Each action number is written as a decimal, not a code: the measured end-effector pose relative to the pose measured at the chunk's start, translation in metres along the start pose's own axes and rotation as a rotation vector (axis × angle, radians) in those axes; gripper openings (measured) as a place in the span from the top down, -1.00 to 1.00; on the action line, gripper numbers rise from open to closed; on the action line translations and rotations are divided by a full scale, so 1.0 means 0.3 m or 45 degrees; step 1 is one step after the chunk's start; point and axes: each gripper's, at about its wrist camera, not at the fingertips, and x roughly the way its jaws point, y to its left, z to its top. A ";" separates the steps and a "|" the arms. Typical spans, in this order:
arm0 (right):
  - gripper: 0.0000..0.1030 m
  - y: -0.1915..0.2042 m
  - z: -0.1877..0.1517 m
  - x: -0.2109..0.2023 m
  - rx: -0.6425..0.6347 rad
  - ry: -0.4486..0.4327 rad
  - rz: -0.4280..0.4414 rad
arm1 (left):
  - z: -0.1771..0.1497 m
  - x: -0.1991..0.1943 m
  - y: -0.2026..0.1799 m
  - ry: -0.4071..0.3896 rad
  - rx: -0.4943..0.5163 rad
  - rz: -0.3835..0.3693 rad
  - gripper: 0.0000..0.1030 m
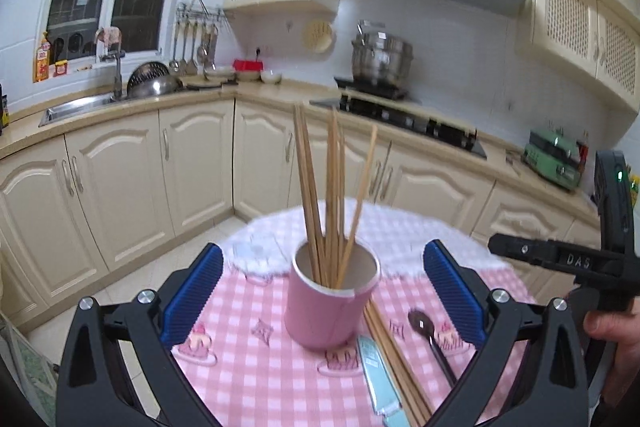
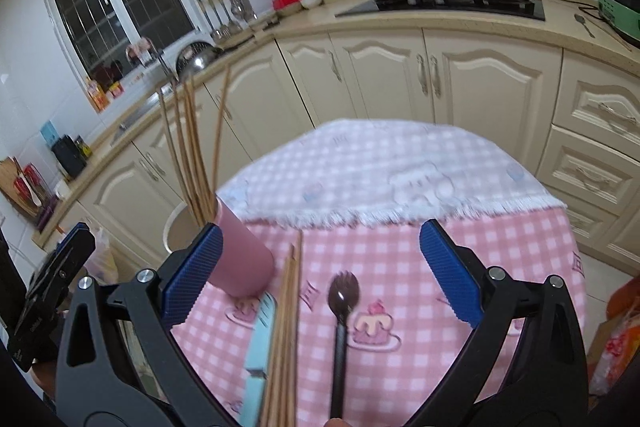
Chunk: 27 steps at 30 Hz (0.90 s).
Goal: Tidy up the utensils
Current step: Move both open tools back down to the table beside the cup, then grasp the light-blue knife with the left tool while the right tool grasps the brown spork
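A pink cup (image 1: 326, 301) stands on the checked tablecloth (image 1: 256, 367) with several wooden chopsticks (image 1: 332, 195) upright in it. My left gripper (image 1: 324, 291) is open, its blue pads either side of the cup and apart from it. Right of the cup lie a bundle of chopsticks (image 1: 394, 359), a light blue knife (image 1: 376, 375) and a dark spork (image 1: 430, 339). My right gripper (image 2: 320, 275) is open and empty above the spork (image 2: 341, 323), the loose chopsticks (image 2: 286, 331) and the knife (image 2: 259, 347). The cup (image 2: 240, 255) is by its left pad.
The small round table (image 2: 400, 163) stands near cream kitchen cabinets (image 1: 192, 163). A sink (image 1: 76, 107), a hob (image 1: 404, 115) with a steel pot (image 1: 380, 59) and a green appliance (image 1: 554, 155) are on the counter behind. My right gripper's body (image 1: 560, 259) shows at the right of the left wrist view.
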 end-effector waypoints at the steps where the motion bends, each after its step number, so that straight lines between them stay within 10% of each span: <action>1: -0.88 -0.009 -0.015 0.009 -0.004 0.027 -0.009 | -0.018 0.009 -0.007 0.028 0.006 0.001 -0.90; 27: -0.88 -0.121 -0.194 0.126 -0.016 0.286 -0.111 | -0.377 0.323 -0.115 0.667 0.088 0.114 -0.90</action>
